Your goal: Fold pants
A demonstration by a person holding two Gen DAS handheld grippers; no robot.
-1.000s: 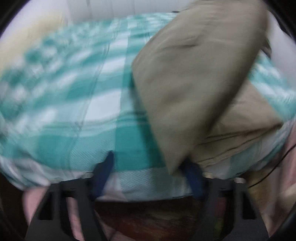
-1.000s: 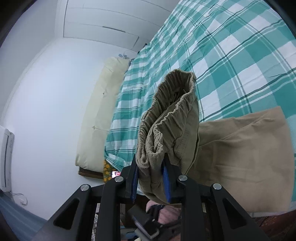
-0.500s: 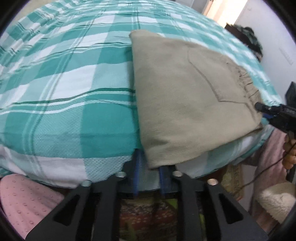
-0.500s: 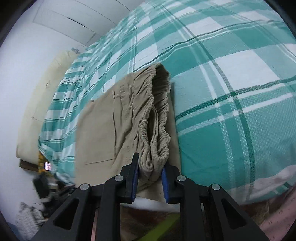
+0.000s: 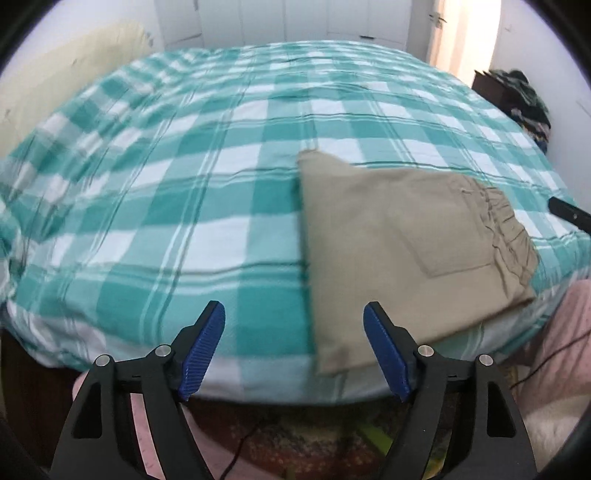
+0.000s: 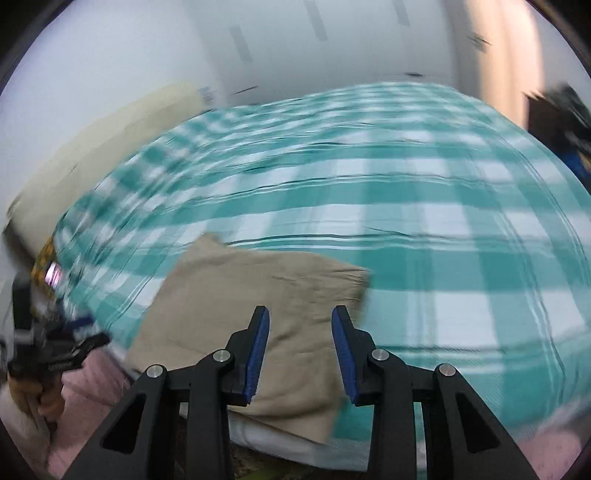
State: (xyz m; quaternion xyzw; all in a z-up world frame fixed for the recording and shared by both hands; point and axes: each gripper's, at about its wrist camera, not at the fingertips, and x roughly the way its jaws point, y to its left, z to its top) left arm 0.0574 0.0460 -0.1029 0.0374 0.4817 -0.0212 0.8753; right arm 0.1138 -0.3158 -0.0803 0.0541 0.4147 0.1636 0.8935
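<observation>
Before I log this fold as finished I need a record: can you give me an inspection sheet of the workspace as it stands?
Surface: bed with teal-and-white checked cover, mostly bare.
Job's things: tan pants folded into a flat rectangle near the bed's front edge, elastic waistband on their right side, one corner overhanging the edge.
Clutter: nothing seen on the bed.
Grippers: left gripper open, empty, just off the pants' corner; right gripper open, empty, above the pants.
Cables: thin dark cable hanging at right, below the bed edge.
Surroundings: cream headboard, white wardrobe doors, dark stand with clothes.
</observation>
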